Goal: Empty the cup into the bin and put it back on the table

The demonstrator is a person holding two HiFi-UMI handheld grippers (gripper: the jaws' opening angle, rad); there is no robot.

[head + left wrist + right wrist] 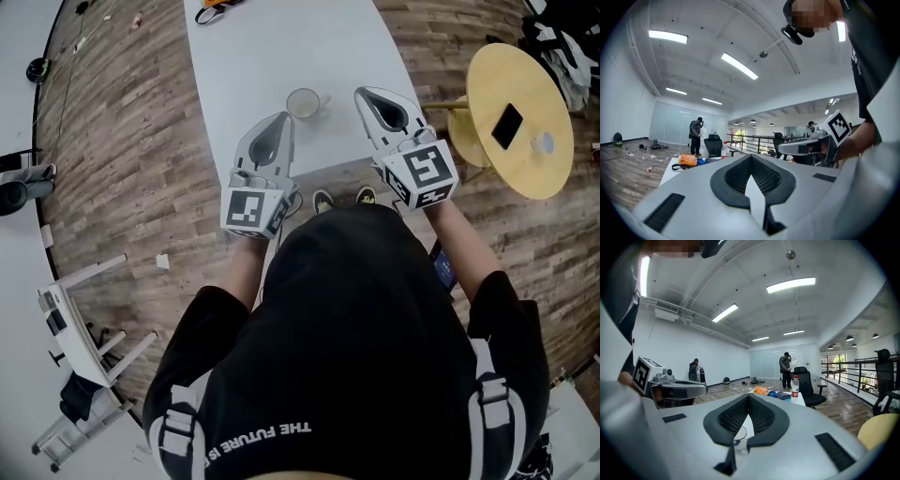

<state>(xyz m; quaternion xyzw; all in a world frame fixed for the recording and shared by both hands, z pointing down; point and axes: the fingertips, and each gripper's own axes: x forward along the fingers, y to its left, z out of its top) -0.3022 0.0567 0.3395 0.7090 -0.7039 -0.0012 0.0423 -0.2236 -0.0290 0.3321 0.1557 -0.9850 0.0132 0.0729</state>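
In the head view a clear cup (304, 103) with a handle stands upright on the white table (244, 66), near its front edge. My left gripper (280, 120) hovers just left of the cup and nearer to me, shut, with nothing between its jaws. My right gripper (364, 95) hangs just right of the cup, also shut and empty. In the right gripper view the cup (739, 433) shows low behind the closed right gripper (748, 421), and the left gripper (670, 388) is at the left. The left gripper view shows its own closed left gripper (752, 183) and the right gripper (820, 141).
A round yellow side table (534, 169) with a dark phone (507, 125) stands at the right. An orange bag (214, 9) lies at the table's far end, beside a water bottle (795, 383) and an office chair (808, 380). A white rack (75, 356) lies on the wooden floor at lower left. People stand far back.
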